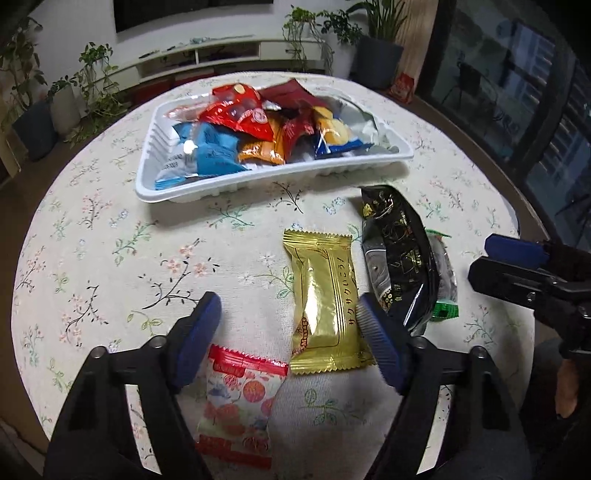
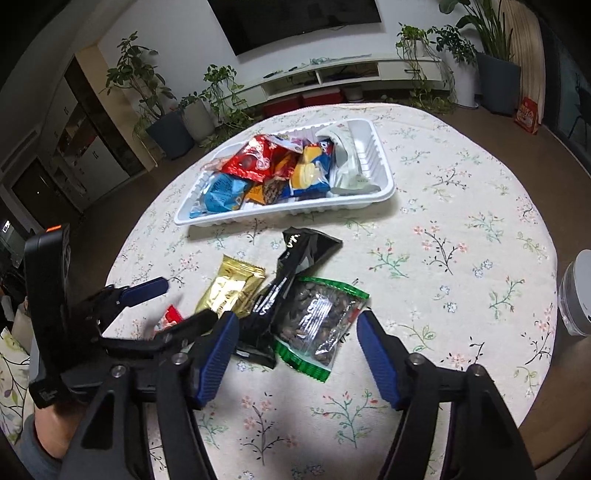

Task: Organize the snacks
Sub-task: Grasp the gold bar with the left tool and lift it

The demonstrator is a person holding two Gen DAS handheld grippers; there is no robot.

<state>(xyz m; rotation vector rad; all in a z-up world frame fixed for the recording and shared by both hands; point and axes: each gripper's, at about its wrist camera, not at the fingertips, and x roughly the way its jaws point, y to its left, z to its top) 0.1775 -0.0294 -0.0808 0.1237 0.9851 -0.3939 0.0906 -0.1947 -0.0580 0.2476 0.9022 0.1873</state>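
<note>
Open left tongs [image 1: 290, 317] over gold packet [image 1: 325, 299]

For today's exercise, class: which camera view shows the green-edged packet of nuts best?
The right wrist view: the green-edged packet lies nearly whole, clear window showing, its left edge under the black packet. The left wrist view shows only green slivers beyond that black packet.

Potted plants [image 2: 155, 99], wall television [image 2: 295, 22], white jar [image 2: 578, 295]

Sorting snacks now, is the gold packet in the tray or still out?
Out: the gold packet lies flat on the tablecloth, short of the white tray.
</note>
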